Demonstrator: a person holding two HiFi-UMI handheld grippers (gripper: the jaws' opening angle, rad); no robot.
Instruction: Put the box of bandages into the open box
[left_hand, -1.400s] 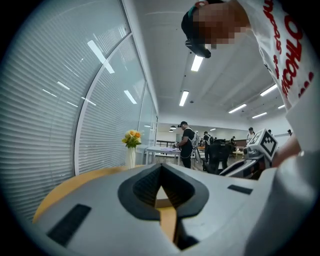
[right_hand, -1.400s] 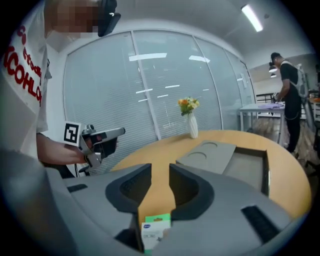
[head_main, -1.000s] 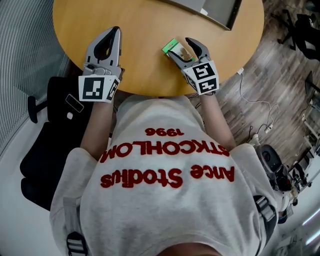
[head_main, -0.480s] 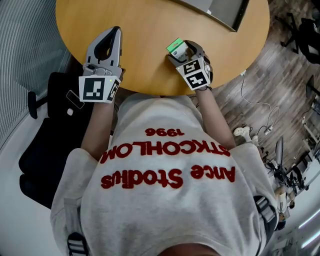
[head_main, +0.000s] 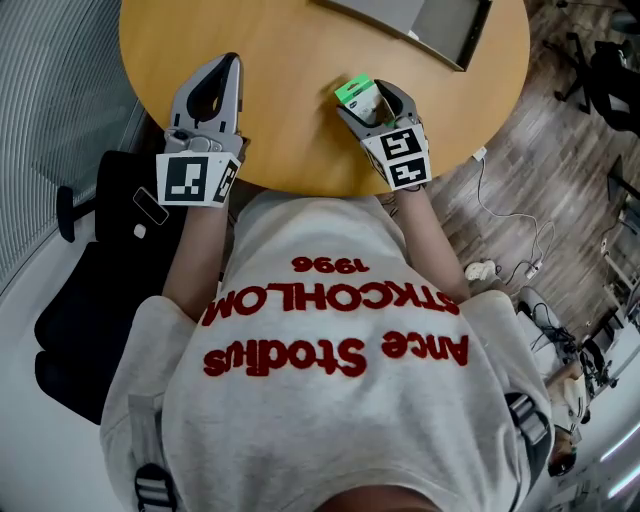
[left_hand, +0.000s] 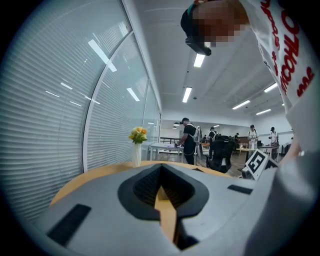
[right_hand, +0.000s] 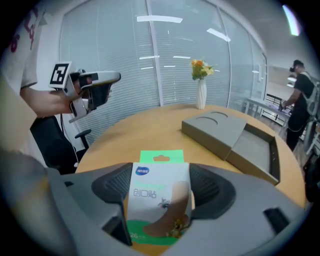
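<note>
The box of bandages (head_main: 352, 90) (right_hand: 159, 200), white with a green hang tab, lies on the round wooden table (head_main: 290, 130) near its front edge. My right gripper (head_main: 366, 97) (right_hand: 161, 171) is open at its widest, and the box sits between its jaws, nearly filling the gap. The grey open box (head_main: 452, 25) (right_hand: 257, 150) stands at the far right of the table, its lid (right_hand: 214, 129) lying beside it on the left. My left gripper (head_main: 232, 62) (left_hand: 161, 167) rests on the table's left side, shut and empty.
A white vase of flowers (right_hand: 201, 90) (left_hand: 136, 152) stands at the table's far edge. A black chair (head_main: 100, 250) is at the person's left, and cables (head_main: 510, 215) lie on the floor at the right. Other people stand at distant tables (left_hand: 190, 142).
My right gripper has shifted a little forward and its jaws have spread wider round the box of bandages. My left gripper has stayed where it was.
</note>
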